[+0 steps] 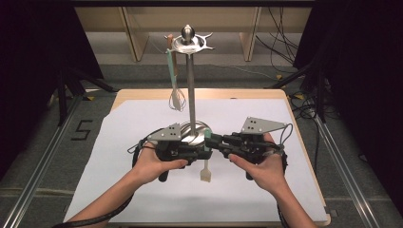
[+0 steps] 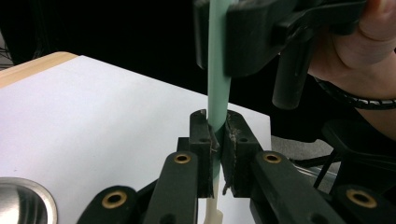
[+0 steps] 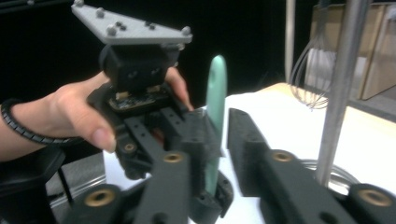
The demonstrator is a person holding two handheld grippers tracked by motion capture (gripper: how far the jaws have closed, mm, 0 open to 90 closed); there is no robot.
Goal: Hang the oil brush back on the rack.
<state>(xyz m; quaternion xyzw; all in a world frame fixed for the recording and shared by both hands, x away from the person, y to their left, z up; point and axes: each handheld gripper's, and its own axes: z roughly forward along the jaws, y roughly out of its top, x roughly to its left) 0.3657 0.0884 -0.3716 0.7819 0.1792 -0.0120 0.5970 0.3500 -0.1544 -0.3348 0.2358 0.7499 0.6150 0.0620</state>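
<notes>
Claw of the left hand [image 2: 218, 140] is seen clamped on a mint-handled spatula [image 2: 218, 70] held upright above the desk [image 1: 142, 142], while the right claw [image 3: 224, 140], facing it, is spread loosely around the handle.

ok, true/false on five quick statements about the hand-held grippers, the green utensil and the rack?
1. The left hand-held gripper is clamped on the green utensil. True.
2. The right hand-held gripper is shut tight on it. False: the handle sits between the jaws, with a gap beside one of them.
3. A whisk hangs from the rack. True.
4. The rack stands on the floor. False: it stands on the white sheet on the table.
5. The utensil's pale head points at the rack. False: it points toward the person's side.
</notes>
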